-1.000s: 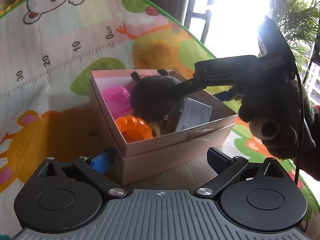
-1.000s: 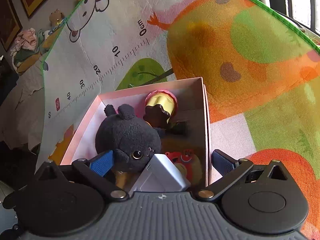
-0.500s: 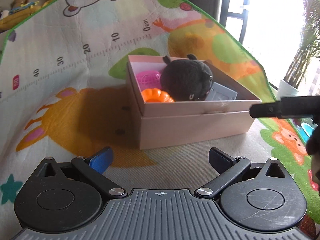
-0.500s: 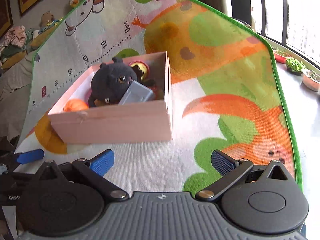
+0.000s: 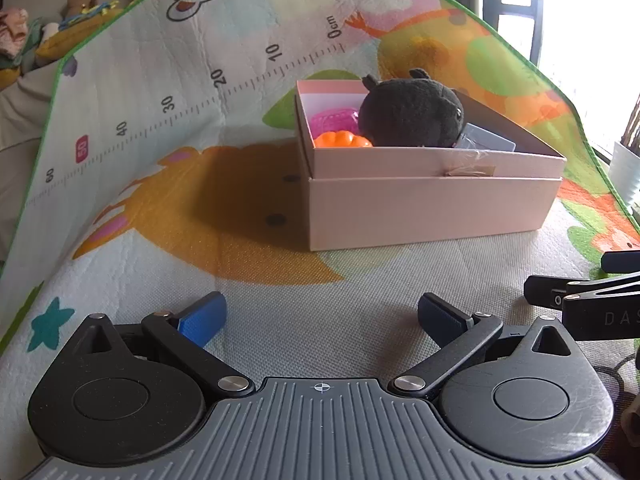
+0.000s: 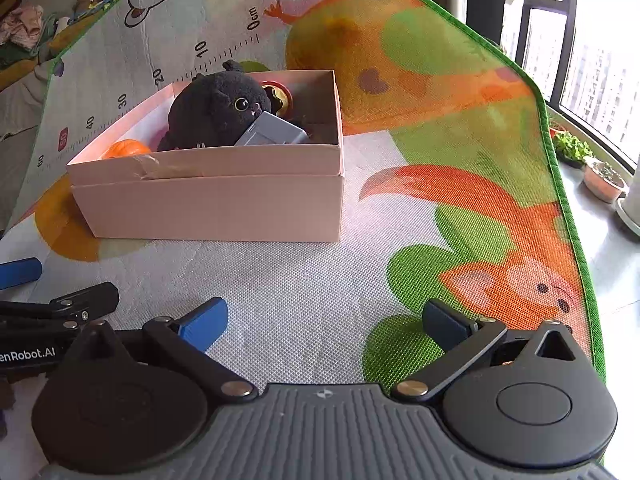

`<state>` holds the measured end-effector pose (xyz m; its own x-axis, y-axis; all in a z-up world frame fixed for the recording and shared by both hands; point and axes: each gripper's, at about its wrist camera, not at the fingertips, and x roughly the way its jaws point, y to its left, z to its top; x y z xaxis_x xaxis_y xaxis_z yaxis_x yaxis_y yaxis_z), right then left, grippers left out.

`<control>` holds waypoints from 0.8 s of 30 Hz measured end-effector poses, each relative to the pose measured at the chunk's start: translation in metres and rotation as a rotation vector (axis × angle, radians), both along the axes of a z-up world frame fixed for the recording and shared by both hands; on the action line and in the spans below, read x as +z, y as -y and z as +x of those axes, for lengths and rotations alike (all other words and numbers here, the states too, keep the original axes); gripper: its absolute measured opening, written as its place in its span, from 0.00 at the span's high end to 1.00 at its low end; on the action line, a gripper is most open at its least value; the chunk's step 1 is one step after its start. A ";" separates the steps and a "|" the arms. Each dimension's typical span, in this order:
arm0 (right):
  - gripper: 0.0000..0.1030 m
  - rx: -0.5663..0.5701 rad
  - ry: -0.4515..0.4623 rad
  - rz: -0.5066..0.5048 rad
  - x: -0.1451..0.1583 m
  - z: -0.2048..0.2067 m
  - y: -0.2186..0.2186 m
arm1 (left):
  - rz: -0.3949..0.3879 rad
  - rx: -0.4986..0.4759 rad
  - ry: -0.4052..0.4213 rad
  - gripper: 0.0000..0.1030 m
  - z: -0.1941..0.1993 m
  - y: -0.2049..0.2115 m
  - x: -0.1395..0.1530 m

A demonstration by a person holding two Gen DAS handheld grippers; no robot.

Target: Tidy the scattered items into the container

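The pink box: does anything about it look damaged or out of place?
Yes. The pink box has a torn, taped patch on its near rim. A grey case leans tilted against the black plush, which rises above the rim. Nothing has spilled onto the mat.

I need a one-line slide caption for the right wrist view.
Open right tongs face pink box holding black plush.

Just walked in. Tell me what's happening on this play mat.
A person is tidying toys with two handheld grippers. The pink cardboard box on the colourful play mat holds a black plush toy, an orange ridged toy, a pink mesh ball and a grey flat case. The left gripper and right gripper are both open and empty, hovering short of the box. No loose items show on the mat.
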<state>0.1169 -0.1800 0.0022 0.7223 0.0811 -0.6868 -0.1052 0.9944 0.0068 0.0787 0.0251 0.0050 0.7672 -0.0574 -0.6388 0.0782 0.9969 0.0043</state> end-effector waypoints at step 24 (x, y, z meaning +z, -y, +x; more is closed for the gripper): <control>0.00 0.078 0.060 0.007 -0.008 -0.021 -0.010 | 0.000 0.044 -0.002 0.00 0.000 0.005 0.001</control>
